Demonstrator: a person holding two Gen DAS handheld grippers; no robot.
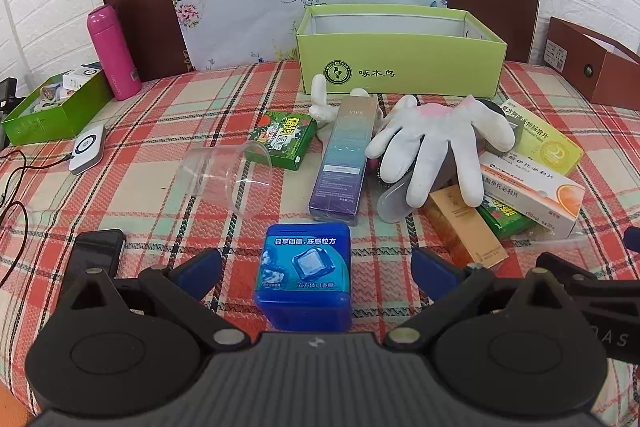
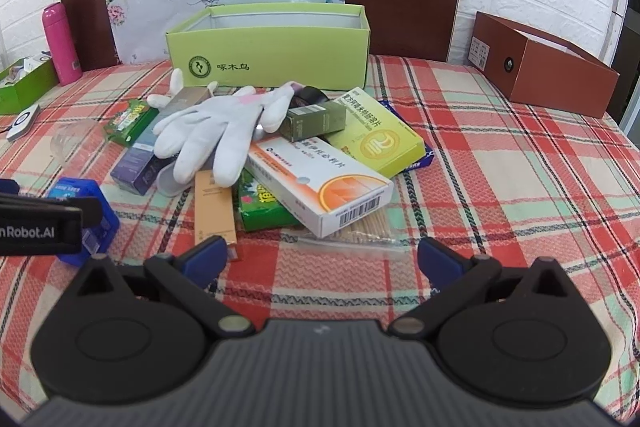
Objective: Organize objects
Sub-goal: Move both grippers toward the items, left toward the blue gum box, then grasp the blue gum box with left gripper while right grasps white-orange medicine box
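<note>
A blue gum box (image 1: 305,271) stands on the plaid cloth between the open fingers of my left gripper (image 1: 316,269), untouched; it also shows in the right wrist view (image 2: 90,205). Behind it lies a pile: a purple tube box (image 1: 343,159), white gloves (image 1: 430,143), a small green box (image 1: 282,137), a white and orange medicine box (image 2: 320,183), a yellow medicine box (image 2: 380,133). A clear cup (image 1: 228,175) lies on its side. My right gripper (image 2: 320,259) is open and empty in front of the pile. An open light green box (image 1: 400,53) stands at the back.
A pink bottle (image 1: 114,53), a green tray (image 1: 52,107) of small items and a white charger (image 1: 86,147) with cable are at the left. A brown box (image 2: 548,65) stands at the right. A black phone (image 1: 98,249) lies near my left fingers.
</note>
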